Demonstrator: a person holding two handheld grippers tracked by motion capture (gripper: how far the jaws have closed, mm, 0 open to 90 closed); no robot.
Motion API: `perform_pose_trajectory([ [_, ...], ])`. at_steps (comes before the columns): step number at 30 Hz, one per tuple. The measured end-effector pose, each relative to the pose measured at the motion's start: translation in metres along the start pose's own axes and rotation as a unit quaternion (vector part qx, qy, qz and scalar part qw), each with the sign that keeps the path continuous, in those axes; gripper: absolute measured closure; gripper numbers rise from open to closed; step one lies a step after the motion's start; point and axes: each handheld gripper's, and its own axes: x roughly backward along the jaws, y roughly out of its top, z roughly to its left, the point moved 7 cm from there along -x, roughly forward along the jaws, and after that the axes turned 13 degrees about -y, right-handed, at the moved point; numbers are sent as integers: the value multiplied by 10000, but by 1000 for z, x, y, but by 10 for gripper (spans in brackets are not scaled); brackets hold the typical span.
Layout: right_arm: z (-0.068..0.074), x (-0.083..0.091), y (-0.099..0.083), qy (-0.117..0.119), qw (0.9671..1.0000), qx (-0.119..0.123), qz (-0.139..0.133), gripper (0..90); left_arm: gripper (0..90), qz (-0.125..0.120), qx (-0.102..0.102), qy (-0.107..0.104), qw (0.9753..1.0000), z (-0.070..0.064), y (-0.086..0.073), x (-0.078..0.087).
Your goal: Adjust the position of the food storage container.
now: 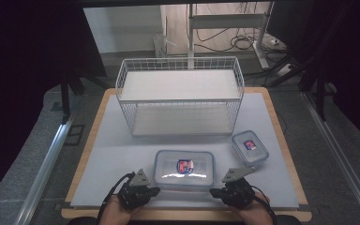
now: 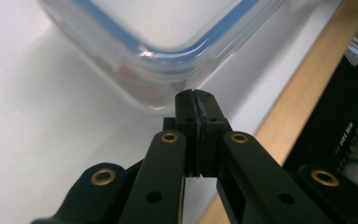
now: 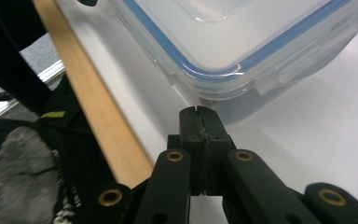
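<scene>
The big box [image 1: 184,168] sits low in the middle of the frame on the counter [image 1: 122,154], between the left tool [image 1: 151,191] and right tool [image 1: 216,191] — both pressed together, holding nothing. Likely stiff, slick plastic and light — best gripped at the lid's side tabs.

A wood-edged tabletop [image 1: 90,140] carries a pale grey mat [image 1: 117,159]. On the mat stand a white two-tier wire rack [image 1: 180,96] at the back, a large clear lidded container [image 1: 184,169] near the front, and a smaller one [image 1: 249,146] to its right.
</scene>
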Motion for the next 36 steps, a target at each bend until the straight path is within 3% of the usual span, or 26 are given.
perform_pose_trajectory([
  [7, -19, -8, 9, -232, 9997, -25, -14, 900, 881, -22, 18, 36, 10000, 10, 6, -4],
  [10, -26, -3, 10, -347, 9993, -42, -108, 899, 836, -30, -53, 371, 9993, 14, 2, 7],
  [11, -26, -3, 10, -347, 9993, -42, -108, 899, 801, -30, -53, 371, 9993, 14, 2, 7],
  [12, -34, 2, 10, -560, 9982, 18, -212, 875, 749, -101, -105, 697, 9975, 21, -1, 18],
  [18, -49, 10, 7, -750, 9965, -17, -371, 691, 473, -283, 17, 1172, 9927, 39, -11, 37],
  [20, -50, 10, 6, -796, 9962, 0, -362, 656, 436, -344, 34, 1191, 9923, 41, -13, 39],
  [21, -52, 9, 4, -865, 9955, 67, -380, 583, 336, -423, 74, 1191, 9920, 43, -14, 40],
  [22, -52, 9, 4, -865, 9955, 67, -380, 583, 311, -423, 74, 1191, 9920, 43, -14, 40],
  [25, -54, 7, 2, -985, 9942, 133, -422, 465, 216, -424, 99, 1144, 9925, 46, -18, 40],
  [28, -54, 7, 2, -979, 9939, 121, -496, 399, 170, -372, 68, 1170, 9924, 47, -20, 39],
  [36, -55, 3, -1, -950, 9944, 15, -462, 321, 83, -419, 93, 1092, 9931, 49, -23, 35],
])
